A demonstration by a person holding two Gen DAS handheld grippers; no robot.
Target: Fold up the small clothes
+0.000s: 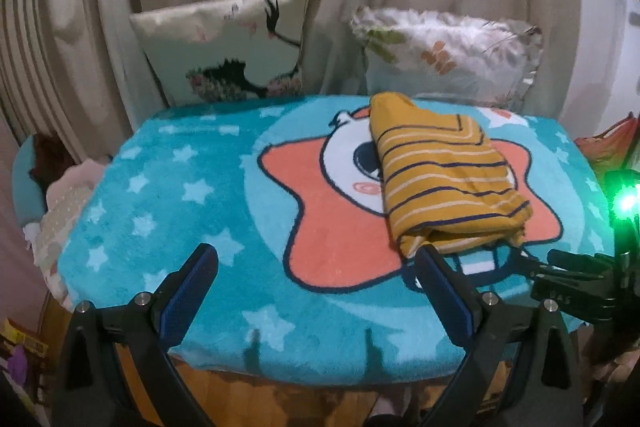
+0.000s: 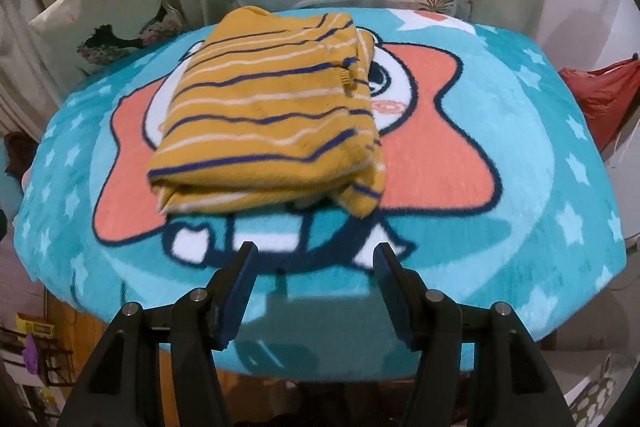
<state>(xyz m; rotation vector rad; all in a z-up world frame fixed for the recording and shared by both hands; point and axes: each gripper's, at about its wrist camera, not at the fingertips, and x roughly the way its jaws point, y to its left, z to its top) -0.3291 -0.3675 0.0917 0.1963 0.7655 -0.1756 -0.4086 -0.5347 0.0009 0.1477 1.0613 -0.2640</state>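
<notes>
A small yellow garment with navy and white stripes [image 2: 268, 111] lies folded in a thick bundle on the teal star-print blanket [image 2: 520, 187]. In the left wrist view the folded garment [image 1: 444, 175] sits right of centre. My left gripper [image 1: 316, 261] is open and empty, near the blanket's front edge, left of the garment. My right gripper [image 2: 314, 259] is open and empty, just in front of the garment's near edge. The right gripper also shows in the left wrist view [image 1: 532, 263] at the right, beside the garment.
Two cushions [image 1: 224, 43] [image 1: 452, 51] lean against beige curtains behind the blanket. A red cloth [image 2: 600, 99] lies off the right edge. Pale fabrics [image 1: 60, 211] pile at the left. The wooden table edge [image 1: 280, 391] shows under the blanket's front.
</notes>
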